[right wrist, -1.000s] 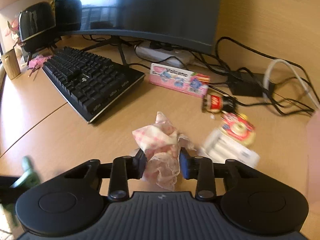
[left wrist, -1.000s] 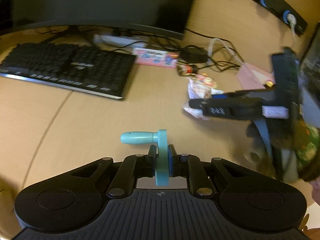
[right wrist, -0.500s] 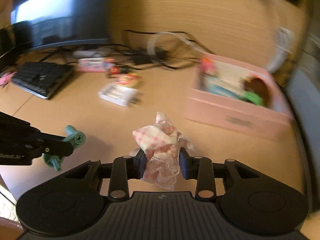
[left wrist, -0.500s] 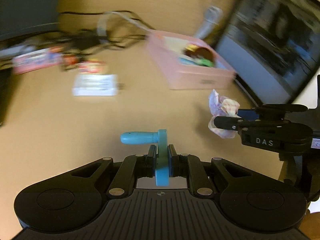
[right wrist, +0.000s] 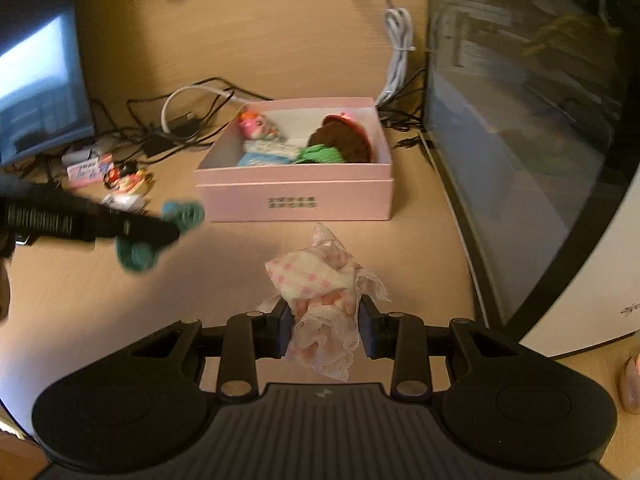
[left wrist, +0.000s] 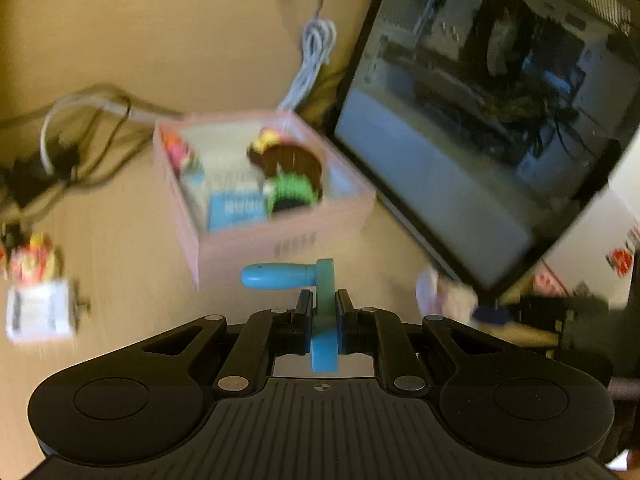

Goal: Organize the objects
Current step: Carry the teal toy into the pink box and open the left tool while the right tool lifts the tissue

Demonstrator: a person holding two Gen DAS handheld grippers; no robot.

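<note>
My left gripper [left wrist: 323, 312] is shut on a teal plastic toy piece [left wrist: 320, 304], whose rounded handle sticks out to the left. In front of it stands an open pink box [left wrist: 280, 236] holding small toys and a blue pack. My right gripper [right wrist: 324, 320] is shut on a crumpled pink checked cloth with lace [right wrist: 320, 296], held above the desk just short of the pink box [right wrist: 296, 196]. In the right wrist view the left gripper [right wrist: 160, 232] comes in blurred from the left with the teal piece [right wrist: 180, 216].
A large dark screen [left wrist: 480, 140] stands close to the right of the box. Black and white cables [right wrist: 188, 120] trail behind it. A white pack [left wrist: 40, 316] and small colourful toys [right wrist: 128, 180] lie on the wooden desk to the left, near a monitor [right wrist: 36, 80].
Both grippers have swung right, away from the keyboard and toward the pink box, which now sits directly in front. Each keeps its hold on its object.
</note>
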